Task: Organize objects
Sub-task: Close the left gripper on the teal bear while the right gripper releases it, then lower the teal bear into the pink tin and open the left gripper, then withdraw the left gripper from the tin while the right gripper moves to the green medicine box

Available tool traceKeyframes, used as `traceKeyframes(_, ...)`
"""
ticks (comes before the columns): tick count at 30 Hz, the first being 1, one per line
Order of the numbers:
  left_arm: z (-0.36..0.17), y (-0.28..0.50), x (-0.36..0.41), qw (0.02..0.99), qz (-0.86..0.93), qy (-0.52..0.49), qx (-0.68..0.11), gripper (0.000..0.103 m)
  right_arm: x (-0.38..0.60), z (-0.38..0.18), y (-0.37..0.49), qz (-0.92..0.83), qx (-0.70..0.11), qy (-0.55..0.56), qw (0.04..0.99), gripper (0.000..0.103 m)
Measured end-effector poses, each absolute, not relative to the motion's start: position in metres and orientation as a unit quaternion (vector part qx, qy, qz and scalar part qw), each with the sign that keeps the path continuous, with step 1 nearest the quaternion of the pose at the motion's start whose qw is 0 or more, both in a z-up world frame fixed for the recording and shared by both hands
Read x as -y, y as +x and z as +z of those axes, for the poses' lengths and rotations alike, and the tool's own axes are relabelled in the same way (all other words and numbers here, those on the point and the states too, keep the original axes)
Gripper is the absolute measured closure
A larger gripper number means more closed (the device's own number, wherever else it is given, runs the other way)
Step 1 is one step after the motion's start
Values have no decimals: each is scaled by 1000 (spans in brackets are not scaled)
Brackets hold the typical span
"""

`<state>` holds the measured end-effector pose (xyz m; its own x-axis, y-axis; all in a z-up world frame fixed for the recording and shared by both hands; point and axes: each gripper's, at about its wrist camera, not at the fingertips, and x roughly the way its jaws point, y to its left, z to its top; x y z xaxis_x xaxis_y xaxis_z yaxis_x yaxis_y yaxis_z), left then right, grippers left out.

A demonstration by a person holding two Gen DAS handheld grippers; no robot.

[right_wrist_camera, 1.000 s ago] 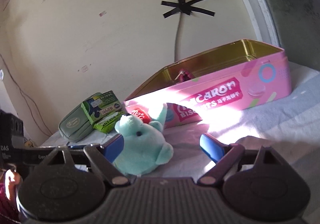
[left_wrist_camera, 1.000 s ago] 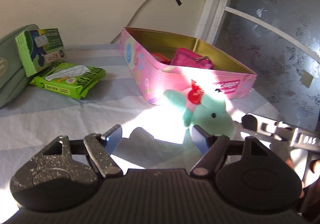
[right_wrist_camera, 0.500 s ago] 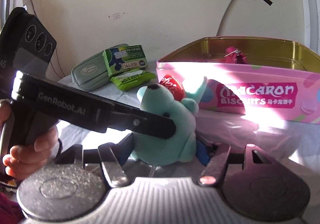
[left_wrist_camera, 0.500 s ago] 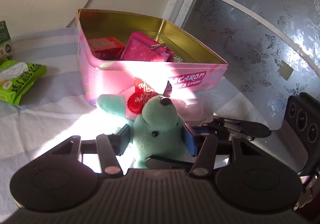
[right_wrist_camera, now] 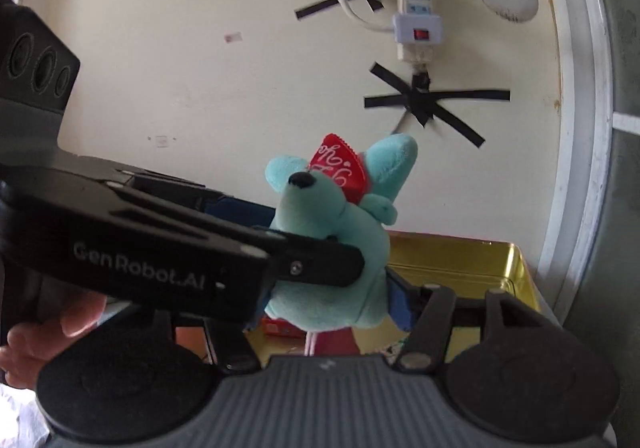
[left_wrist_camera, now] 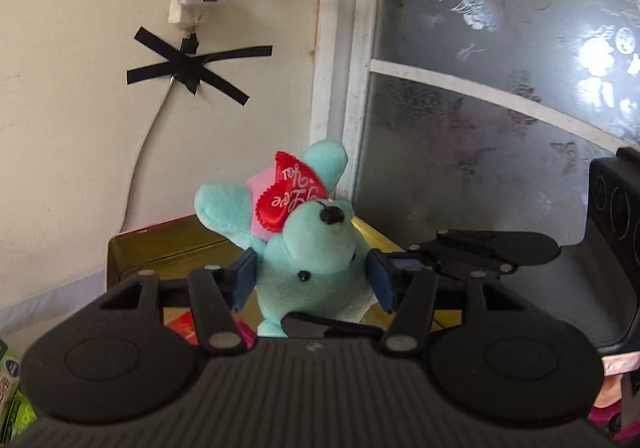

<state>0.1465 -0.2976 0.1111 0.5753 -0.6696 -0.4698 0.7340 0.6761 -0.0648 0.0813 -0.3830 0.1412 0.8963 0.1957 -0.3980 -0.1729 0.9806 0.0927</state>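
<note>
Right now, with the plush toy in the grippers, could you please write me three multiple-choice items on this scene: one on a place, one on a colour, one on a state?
1. Where is the teal plush toy?
A. Lying on the striped cloth
B. Held up above the open gold-lined tin
C. Inside a green pouch

2. What colour is the heart on the toy?
A. Red
B. Yellow
C. White

3. How is the toy held?
A. By the left gripper alone
B. By a bare hand
C. By both the left gripper and the right gripper, each closed on its body

Answers:
1. B: the tin's gold interior shows below and behind the toy.
2. A: the satin heart with script lettering is red.
3. C: each wrist view shows its own blue pads pressed into the plush, with the other gripper's finger reaching in from the side.
</note>
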Motion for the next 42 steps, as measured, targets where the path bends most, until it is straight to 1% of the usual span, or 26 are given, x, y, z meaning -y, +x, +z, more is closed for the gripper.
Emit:
traceKeyframes(4,90,206,318,873,-380,40,-304,41,415,126,146,91,-288,53,952,44)
traceKeyframes(5,83,216,322,872,-373,37,-313,38,420,118,161,88,-307,55,946,43)
traceKeyframes(7,72,234,330,872,-363,36,-328,36,427,104,185,81,-336,49,937,42)
traceKeyframes(8,67,240,333,873,-352,37,-335,35,430,98,195,75,-349,44,933,38)
traceKeyframes(10,63,248,332,879,-330,25,-344,34,434,90,209,56,-369,55,926,36)
traceKeyframes(12,65,247,321,881,-327,6,-342,32,437,90,208,46,-352,53,933,28)
traceKeyframes(20,98,191,251,910,-308,-24,-275,32,446,99,147,37,-267,104,957,31)
traceKeyframes(22,102,168,233,920,-300,-12,-251,32,442,102,125,42,-240,112,963,31)
traceKeyframes(26,93,126,199,934,-275,13,-228,32,421,107,64,67,-169,130,975,31)
traceKeyframes(30,74,109,172,938,-246,25,-245,32,377,101,16,94,-125,108,982,31)
traceKeyframes(33,59,102,149,940,-214,33,-263,32,345,86,1,107,-137,110,979,31)
traceKeyframes(36,44,102,129,941,-188,33,-281,32,322,69,-3,122,-168,133,969,31)
traceKeyframes(39,30,101,109,940,-168,33,-294,32,299,50,2,120,-206,140,961,31)
traceKeyframes(42,20,98,93,940,-154,36,-301,32,283,39,6,127,-229,144,954,31)
